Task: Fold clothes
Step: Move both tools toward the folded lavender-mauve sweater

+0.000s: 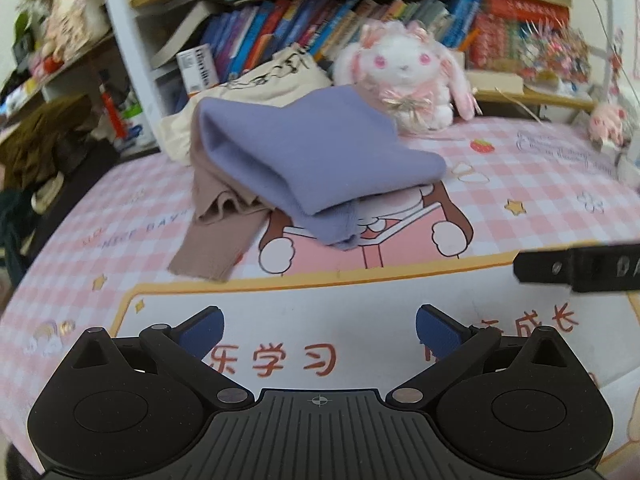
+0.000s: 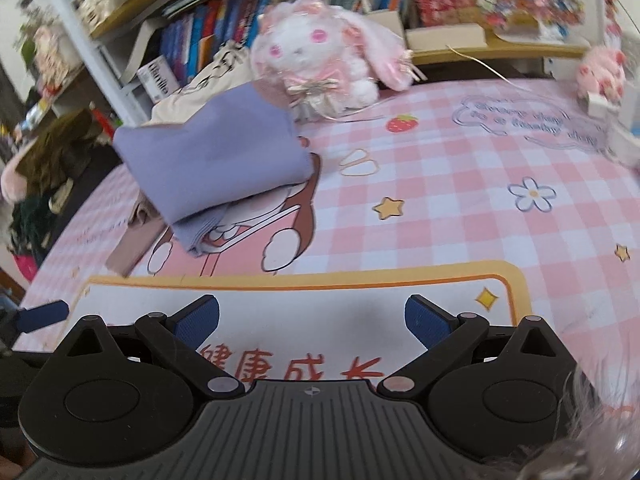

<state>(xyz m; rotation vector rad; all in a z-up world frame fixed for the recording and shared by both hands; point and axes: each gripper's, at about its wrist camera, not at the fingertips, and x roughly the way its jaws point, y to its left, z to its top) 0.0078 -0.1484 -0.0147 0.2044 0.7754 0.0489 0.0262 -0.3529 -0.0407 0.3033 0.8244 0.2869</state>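
At the far left, open shelves (image 1: 60, 60) hold clutter and a dark heap of cloth (image 1: 44, 140). On the desk (image 1: 540, 184), covered in a pink checked cartoon mat, a brown garment (image 1: 216, 236) lies flat with one sleeve-like end reaching toward the near edge. A folded lilac garment (image 1: 312, 156) rests on top of it and spills over onto the mat's rabbit drawing. Behind these sits a cream tote bag (image 1: 276, 76), and behind that a row of books (image 1: 304, 28) on the shelf. Just right of the lilac garment sits a white and pink plush rabbit (image 1: 404, 68), touching the cloth's back corner.

The left gripper (image 1: 319, 326) hovers over the white panel of the mat, jaws wide and holding nothing, well short of the clothes. The right gripper (image 2: 312, 318) hangs over the same panel, jaws likewise wide and empty. Its black body enters the left view at the right edge.
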